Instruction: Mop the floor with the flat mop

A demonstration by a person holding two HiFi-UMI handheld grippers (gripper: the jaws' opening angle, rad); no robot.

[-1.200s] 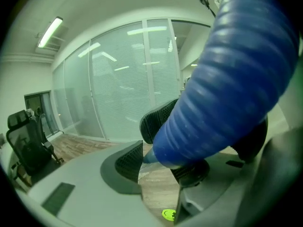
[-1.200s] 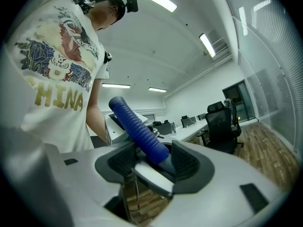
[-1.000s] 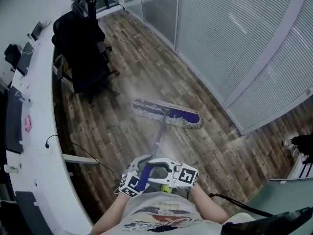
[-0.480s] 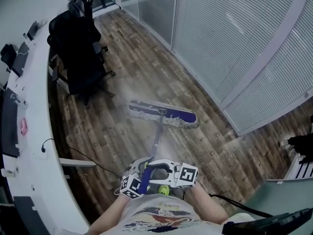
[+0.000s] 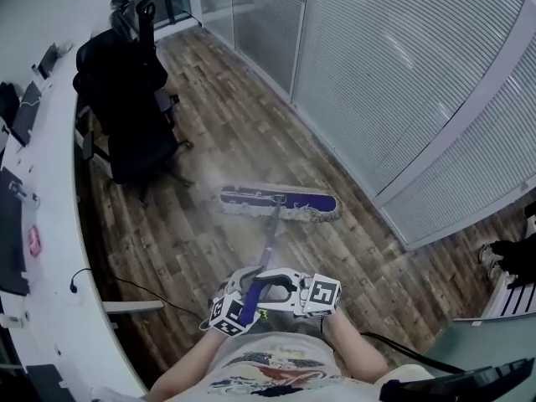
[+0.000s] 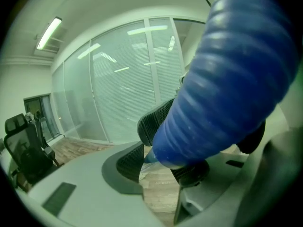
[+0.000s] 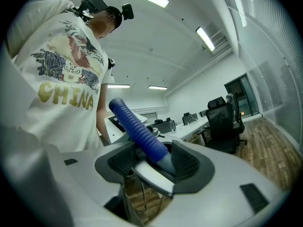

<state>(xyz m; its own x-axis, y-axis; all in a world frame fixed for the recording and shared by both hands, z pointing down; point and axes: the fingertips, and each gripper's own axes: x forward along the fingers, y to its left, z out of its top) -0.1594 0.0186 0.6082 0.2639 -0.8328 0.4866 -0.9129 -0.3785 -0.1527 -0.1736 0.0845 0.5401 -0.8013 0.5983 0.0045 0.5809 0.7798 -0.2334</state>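
Note:
The flat mop's head (image 5: 280,202), blue on top with a pale fringe, lies flat on the wood floor ahead of me. Its thin pole (image 5: 270,239) runs back to a blue ribbed grip (image 5: 249,298) at my waist. My left gripper (image 5: 230,308) is shut on the lower end of that grip. My right gripper (image 5: 285,290) is shut on it just beside. In the left gripper view the blue grip (image 6: 227,79) fills the frame between the black pads (image 6: 154,122). In the right gripper view the grip (image 7: 137,129) stands up between the pads (image 7: 185,162).
A black office chair (image 5: 126,99) stands left of the mop head, against a long curved white desk (image 5: 50,224). A glass wall with blinds (image 5: 402,82) runs along the right. A cable (image 5: 159,290) lies under the desk edge. Shoes (image 5: 502,254) show at far right.
The mop head has swung to lie more level across the view and sits slightly lower in it. Both grippers keep their hold on the grip. The chair and desk have shifted left in view.

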